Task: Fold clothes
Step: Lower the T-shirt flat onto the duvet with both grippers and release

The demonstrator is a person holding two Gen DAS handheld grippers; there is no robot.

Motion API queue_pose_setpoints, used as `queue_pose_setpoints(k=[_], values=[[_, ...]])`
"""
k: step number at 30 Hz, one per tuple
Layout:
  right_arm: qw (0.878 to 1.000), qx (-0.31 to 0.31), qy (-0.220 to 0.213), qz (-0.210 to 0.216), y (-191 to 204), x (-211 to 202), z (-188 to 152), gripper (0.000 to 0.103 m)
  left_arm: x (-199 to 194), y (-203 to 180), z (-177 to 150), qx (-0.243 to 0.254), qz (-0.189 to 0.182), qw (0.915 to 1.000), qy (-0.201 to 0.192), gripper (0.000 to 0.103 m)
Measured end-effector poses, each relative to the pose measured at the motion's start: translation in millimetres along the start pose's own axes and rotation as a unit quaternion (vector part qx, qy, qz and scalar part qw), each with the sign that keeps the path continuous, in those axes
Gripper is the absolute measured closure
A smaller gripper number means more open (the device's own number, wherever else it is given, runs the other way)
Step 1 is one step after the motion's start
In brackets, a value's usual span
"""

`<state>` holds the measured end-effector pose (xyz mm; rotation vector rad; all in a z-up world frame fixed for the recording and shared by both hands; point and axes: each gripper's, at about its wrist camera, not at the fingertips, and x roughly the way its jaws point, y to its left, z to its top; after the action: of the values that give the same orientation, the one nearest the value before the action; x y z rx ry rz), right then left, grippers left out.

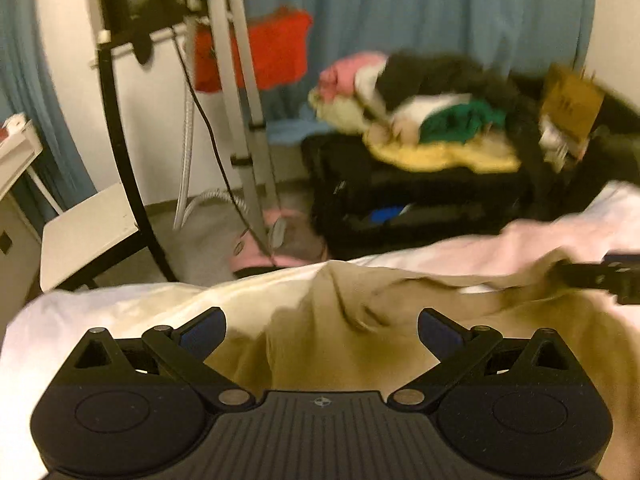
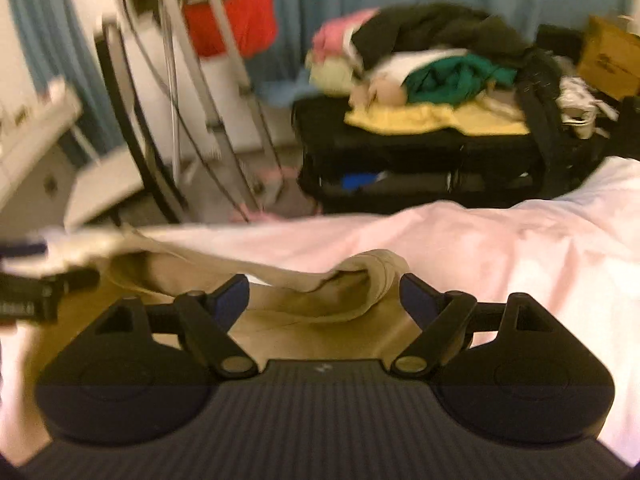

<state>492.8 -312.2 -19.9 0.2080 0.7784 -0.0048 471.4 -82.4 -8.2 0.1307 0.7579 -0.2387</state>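
garment tan, on bed | left hand-held gripper spread | right hand-held gripper spread

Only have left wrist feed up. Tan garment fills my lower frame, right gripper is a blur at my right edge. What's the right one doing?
Observer: The right gripper is open, a rolled edge of the tan garment lies between its fingers, not pinched.
Operator: Is my left gripper visible from that side?
Observer: Yes, the left gripper shows at the right wrist view's left edge, blurred, over the same garment. In your own view it is open.
Operator: What's past the garment on the right?
Observer: Bare pink sheet runs out to the right of the garment, with no other clothing lying on it there.
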Motion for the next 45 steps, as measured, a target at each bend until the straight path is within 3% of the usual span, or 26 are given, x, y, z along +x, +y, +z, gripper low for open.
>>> queue_pose_setpoints(k=[6, 12, 15, 20, 23, 27, 32, 36, 41, 45], values=[[0.996, 0.015, -0.089, -0.001, 21, -118, -61, 0.020, -137, -1, -74, -0.043, -0.011, 0.9944, -0.096, 0.000], [0.988, 0.025, -0.149, 0.026, 44, -231, -143, 0.020, -258, -1, -159, -0.043, -0.017, 0.9872, -0.153, 0.000], [0.984, 0.034, -0.173, 0.041, 54, -281, -185, 0.020, -295, 3, -193, -0.058, -0.021, 0.9852, -0.160, 0.000], [0.977, 0.058, -0.191, 0.075, 55, -330, -244, 0.020, -331, 37, -233, -0.138, -0.039, 0.9798, -0.139, 0.001], [0.975, 0.052, -0.199, 0.082, 52, -338, -268, 0.020, -323, 68, -241, -0.205, -0.029, 0.9719, -0.112, 0.004], [0.973, 0.059, -0.204, 0.087, 40, -328, -292, 0.025, -291, 112, -244, -0.296, -0.043, 0.9517, -0.071, 0.009], [0.973, 0.107, -0.177, 0.104, 17, -297, -310, 0.032, -248, 150, -247, -0.355, -0.037, 0.9327, -0.050, 0.012], [0.976, 0.109, -0.165, 0.096, 16, -280, -305, 0.032, -205, 165, -236, -0.363, -0.040, 0.9299, -0.039, 0.014], [0.977, 0.108, -0.158, 0.095, 20, -256, -298, 0.032, -143, 166, -201, -0.364, -0.015, 0.9302, -0.047, 0.015], [0.981, 0.077, -0.149, 0.092, 34, -229, -287, 0.032, -94, 154, -168, -0.348, -0.009, 0.9354, -0.063, 0.015]])
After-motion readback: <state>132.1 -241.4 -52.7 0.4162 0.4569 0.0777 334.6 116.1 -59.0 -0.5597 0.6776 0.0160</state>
